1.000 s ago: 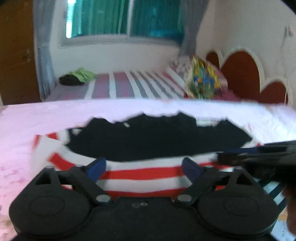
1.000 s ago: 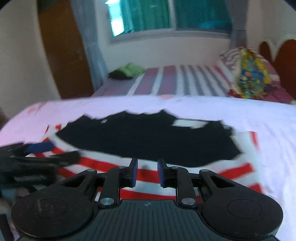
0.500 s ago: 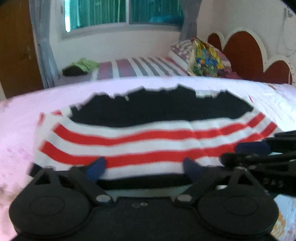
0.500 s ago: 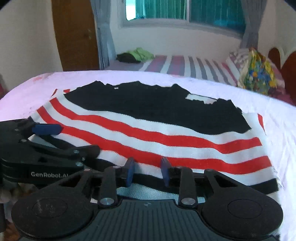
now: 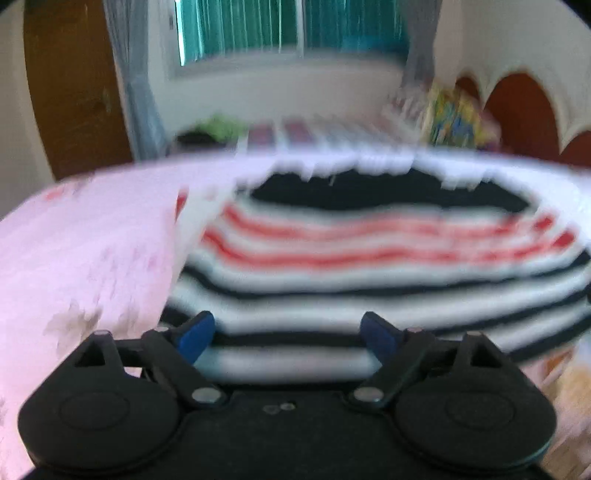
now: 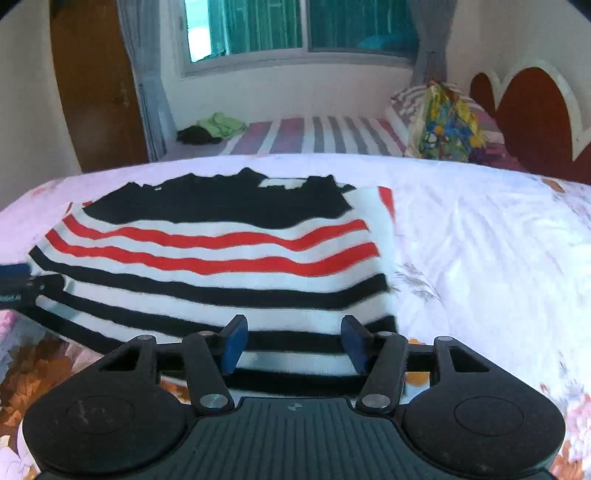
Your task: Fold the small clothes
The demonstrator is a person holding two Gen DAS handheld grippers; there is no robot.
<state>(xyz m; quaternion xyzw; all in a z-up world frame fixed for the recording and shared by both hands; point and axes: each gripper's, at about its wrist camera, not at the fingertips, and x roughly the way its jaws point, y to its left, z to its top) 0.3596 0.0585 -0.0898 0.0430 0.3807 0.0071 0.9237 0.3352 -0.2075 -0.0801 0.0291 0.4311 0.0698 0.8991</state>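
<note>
Lying flat on the pink floral bedspread, the striped shirt has its near hem just ahead of both grippers, with bare bedding open to its right. Right gripper jaws are opening, nothing pinched; left gripper jaws are opening wide, also empty. Striped bed and window sit behind.

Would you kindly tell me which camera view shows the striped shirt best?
The right wrist view: the striped shirt is sharp there, stripes and edges distinct. In the left wrist view it is motion-blurred, its right side cut off.
</note>
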